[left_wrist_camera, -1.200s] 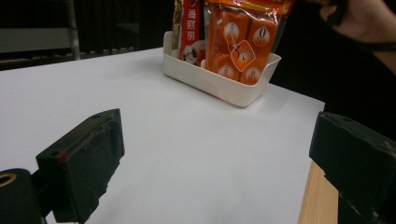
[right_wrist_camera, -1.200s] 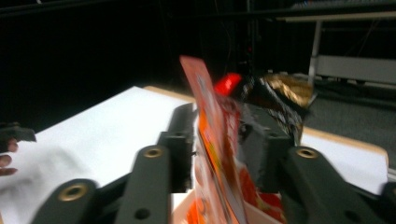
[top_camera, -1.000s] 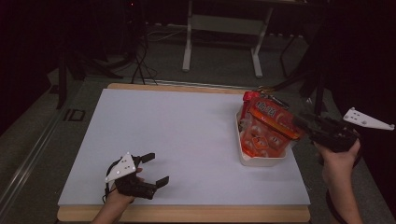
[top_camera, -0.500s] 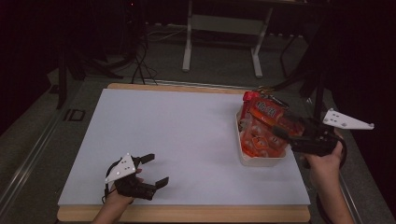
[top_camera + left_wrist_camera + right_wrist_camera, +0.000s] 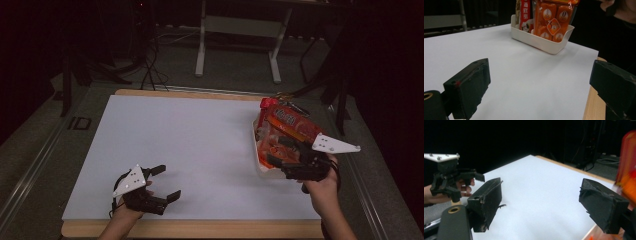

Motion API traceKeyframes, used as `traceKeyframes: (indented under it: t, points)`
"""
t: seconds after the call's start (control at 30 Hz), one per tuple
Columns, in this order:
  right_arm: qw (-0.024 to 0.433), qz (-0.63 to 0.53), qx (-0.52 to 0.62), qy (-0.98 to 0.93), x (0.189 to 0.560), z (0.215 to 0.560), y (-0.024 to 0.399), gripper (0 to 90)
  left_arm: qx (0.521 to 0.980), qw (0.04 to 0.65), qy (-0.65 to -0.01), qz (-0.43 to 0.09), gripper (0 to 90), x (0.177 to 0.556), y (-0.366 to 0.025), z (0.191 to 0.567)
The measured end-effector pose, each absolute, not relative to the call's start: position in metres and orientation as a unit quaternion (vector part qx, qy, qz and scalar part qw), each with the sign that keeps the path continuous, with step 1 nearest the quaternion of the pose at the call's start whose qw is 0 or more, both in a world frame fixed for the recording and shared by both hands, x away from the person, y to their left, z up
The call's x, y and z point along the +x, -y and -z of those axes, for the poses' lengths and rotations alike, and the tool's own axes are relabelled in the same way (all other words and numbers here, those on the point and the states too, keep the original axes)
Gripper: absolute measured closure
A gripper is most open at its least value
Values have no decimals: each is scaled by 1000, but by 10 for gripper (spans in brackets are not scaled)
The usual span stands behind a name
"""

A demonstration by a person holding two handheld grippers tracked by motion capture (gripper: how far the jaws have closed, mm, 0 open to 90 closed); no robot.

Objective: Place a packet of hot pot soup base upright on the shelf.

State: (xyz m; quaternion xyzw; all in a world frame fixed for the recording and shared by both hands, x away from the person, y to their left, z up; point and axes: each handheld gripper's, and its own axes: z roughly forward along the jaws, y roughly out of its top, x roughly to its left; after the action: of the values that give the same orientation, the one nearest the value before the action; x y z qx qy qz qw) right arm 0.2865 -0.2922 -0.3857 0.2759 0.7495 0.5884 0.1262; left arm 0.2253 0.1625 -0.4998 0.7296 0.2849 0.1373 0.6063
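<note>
A white basket [image 5: 262, 168] stands at the right of the white tabletop [image 5: 200, 135], holding upright orange and red snack packs [image 5: 287, 122]. My right gripper [image 5: 278, 151] hovers open at the basket's near end, with nothing between its jaws. In the right gripper view, the right gripper [image 5: 541, 195] faces across the table, with an orange pack [image 5: 627, 170] blurred at the right edge. My left gripper [image 5: 166, 183] rests open near the front left edge, holding nothing. In the left gripper view, the left gripper [image 5: 541, 75] faces the basket [image 5: 544, 43] and its packs [image 5: 554, 20].
The table's wooden front edge [image 5: 200, 228] runs along the bottom. Behind the table stand a metal frame's legs [image 5: 201, 45] and floor cables [image 5: 150, 60]. A dark rail [image 5: 30, 165] runs along the left side. The other hand's gripper [image 5: 451, 180] is seen in the right gripper view.
My right gripper has moved left and toward the person, from beside the basket's right side to over its near end. The left gripper has stayed put.
</note>
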Motion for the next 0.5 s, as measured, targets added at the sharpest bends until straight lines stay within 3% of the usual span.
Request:
traceKeyframes:
  t: [0.5]
  points:
    - [88, -565, 265, -776, 280, 437, 268, 178, 731, 607, -281, -136, 40, 224, -162, 499]
